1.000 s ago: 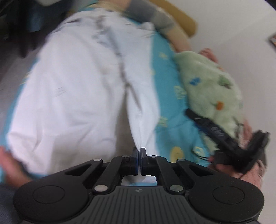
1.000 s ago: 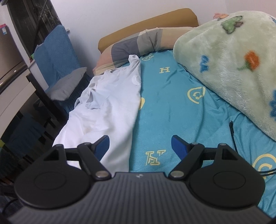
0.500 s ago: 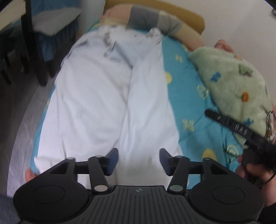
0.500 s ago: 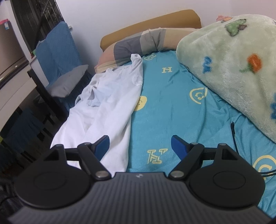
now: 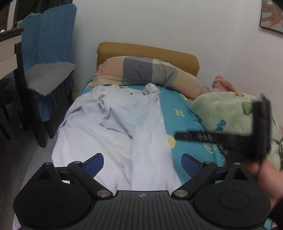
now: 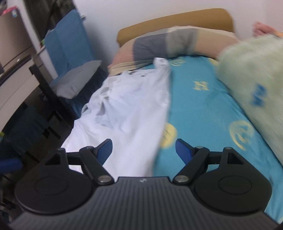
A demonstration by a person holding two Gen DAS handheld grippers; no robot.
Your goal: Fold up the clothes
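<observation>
A white shirt [image 5: 123, 134] lies lengthwise on the left half of the bed [image 5: 184, 123], collar toward the pillow [image 5: 146, 72], its right side folded inward with a sleeve lying across the chest. The left gripper [image 5: 142, 161] hangs over the hem, fingers wide apart and holding nothing. The right gripper [image 6: 143, 147] is equally spread and holds nothing. Only the left view shows a framed picture [image 5: 272, 16] and the right gripper from outside; the right view is blurred. The sheet bears yellow "H" letters.
</observation>
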